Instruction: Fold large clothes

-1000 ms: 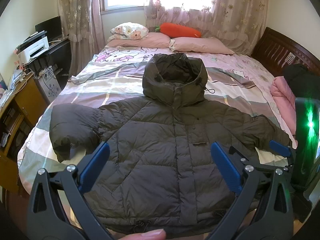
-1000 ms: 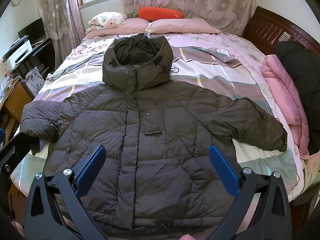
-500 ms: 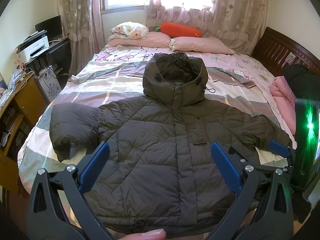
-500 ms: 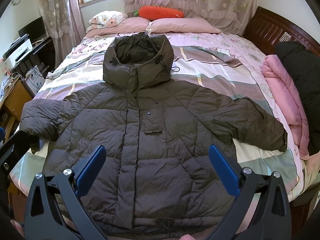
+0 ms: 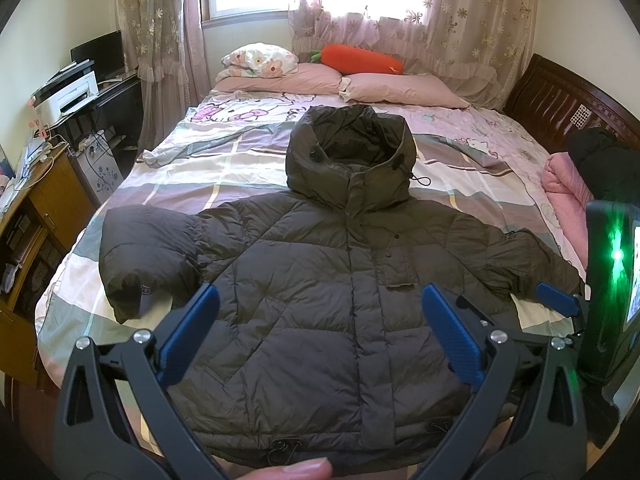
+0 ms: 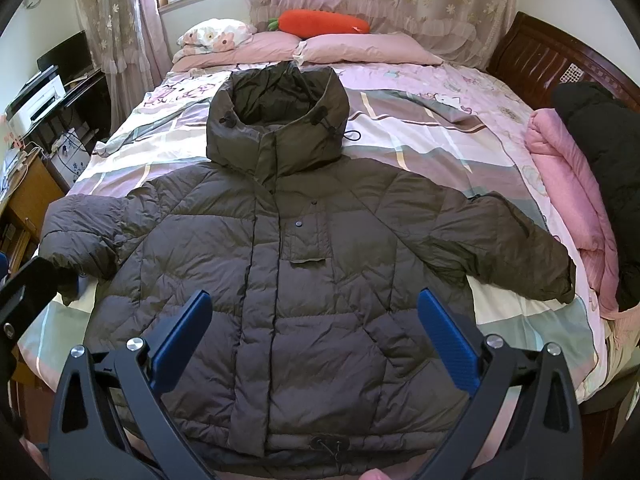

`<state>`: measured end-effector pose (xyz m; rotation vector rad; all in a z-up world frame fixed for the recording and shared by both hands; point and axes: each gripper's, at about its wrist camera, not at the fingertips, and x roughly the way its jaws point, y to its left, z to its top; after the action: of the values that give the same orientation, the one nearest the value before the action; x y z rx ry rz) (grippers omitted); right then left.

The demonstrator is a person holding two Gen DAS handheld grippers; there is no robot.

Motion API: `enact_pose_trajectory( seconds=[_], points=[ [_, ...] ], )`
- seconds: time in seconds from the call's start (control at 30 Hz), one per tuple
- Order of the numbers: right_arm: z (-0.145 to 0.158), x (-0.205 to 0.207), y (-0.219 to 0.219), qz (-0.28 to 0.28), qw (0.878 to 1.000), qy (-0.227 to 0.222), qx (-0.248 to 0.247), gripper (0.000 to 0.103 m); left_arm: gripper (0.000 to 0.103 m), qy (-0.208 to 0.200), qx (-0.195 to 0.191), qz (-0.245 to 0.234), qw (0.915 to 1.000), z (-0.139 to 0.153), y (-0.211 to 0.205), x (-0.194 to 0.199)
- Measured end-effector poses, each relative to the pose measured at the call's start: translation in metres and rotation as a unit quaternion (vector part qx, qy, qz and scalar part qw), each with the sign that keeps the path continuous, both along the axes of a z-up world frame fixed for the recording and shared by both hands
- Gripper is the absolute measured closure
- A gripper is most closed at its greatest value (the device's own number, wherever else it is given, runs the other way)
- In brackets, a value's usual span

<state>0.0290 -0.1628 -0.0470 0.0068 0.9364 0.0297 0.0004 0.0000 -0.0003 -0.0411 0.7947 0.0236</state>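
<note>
A large dark olive-brown hooded puffer jacket [image 5: 320, 280] lies flat, front up, on the bed, hood toward the pillows, both sleeves spread out; it also shows in the right wrist view [image 6: 304, 264]. My left gripper [image 5: 320, 300] is open and empty, held above the jacket's lower front. My right gripper [image 6: 314, 300] is open and empty, held above the lower front too. The right gripper's blue tip [image 5: 556, 300] shows at the right of the left wrist view. Part of the left gripper [image 6: 24, 304] shows at the left edge of the right wrist view.
The bed [image 6: 460, 120] has a pink patterned sheet, pink pillows [image 6: 360, 48] and an orange carrot cushion [image 6: 320, 24] at the head. A folded pink quilt [image 6: 568, 184] and a black garment [image 6: 600, 148] lie at the right edge. A wooden cabinet [image 5: 36, 216] and printer [image 5: 68, 94] stand left.
</note>
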Motion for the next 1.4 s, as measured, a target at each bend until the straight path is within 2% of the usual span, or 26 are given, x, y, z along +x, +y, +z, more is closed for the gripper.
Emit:
enact_pose_trajectory(
  seconds=[0.8,0.97,1.2,1.27,1.33,1.4],
  points=[
    [-0.01,-0.006,0.002,0.002,1.0,0.004,0.0,0.001,0.002,0.003,-0.001,0.0,1.0,-0.001,-0.001,0.003],
    [-0.009,-0.005,0.002,0.003,1.0,0.004,-0.001,0.001,0.002,0.007,-0.004,0.001,1.0,-0.014,-0.006,0.003],
    [-0.013,-0.005,0.003,0.003,1.0,0.006,-0.001,0.001,0.002,0.007,-0.005,-0.001,1.0,-0.013,-0.003,0.0],
    [-0.013,-0.006,0.003,0.002,1.0,0.006,-0.003,0.001,0.002,0.006,-0.01,-0.003,0.9999,-0.012,0.0,0.001],
    [-0.016,-0.007,0.002,-0.001,1.0,0.004,-0.004,0.001,0.002,0.003,-0.031,-0.021,0.9993,-0.02,0.008,0.005],
    [-0.022,-0.006,0.0,-0.01,1.0,0.001,-0.009,0.001,0.002,0.018,-0.049,-0.036,0.998,-0.027,0.016,0.013]
  ],
)
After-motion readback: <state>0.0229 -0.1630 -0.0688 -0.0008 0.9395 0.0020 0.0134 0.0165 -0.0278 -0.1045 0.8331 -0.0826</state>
